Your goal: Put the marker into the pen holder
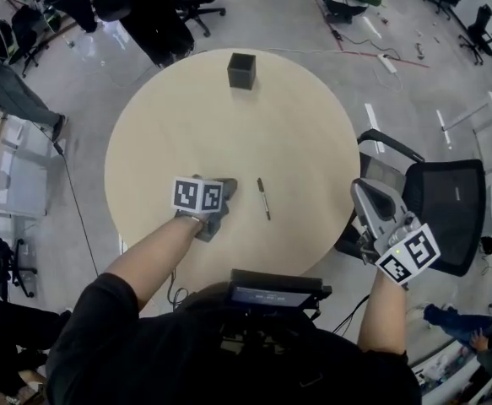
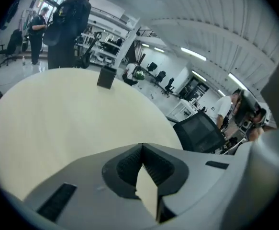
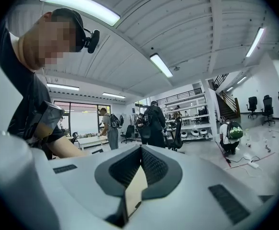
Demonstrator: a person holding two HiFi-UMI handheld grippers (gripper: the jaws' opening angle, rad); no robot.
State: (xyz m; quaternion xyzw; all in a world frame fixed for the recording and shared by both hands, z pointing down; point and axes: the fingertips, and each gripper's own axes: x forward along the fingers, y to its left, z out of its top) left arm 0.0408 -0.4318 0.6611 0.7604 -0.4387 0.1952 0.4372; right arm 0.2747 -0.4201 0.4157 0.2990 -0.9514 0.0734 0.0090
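Tools closed, empty: left tool (image 1: 228,187), right tool (image 1: 361,187); marker (image 1: 263,199) untouched.

Looks along L gripper (image 2: 142,152), jaws pressed together tip to tip, nothing btwn, above near part of round table (image 2: 58,128). Shows black pen holder (image 2: 106,76) upright near far edge. Catches black chair (image 2: 199,132) just off right edge, person (image 2: 68,30) in dark clothes beyond far edge.

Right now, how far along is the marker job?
Done: nothing. The marker lies flat on the table, well short of the pen holder at the far edge. In hand: nothing; left gripper is shut and empty near the marker, right gripper shut off the table's edge. Remaining: grasp, carry, drop in.
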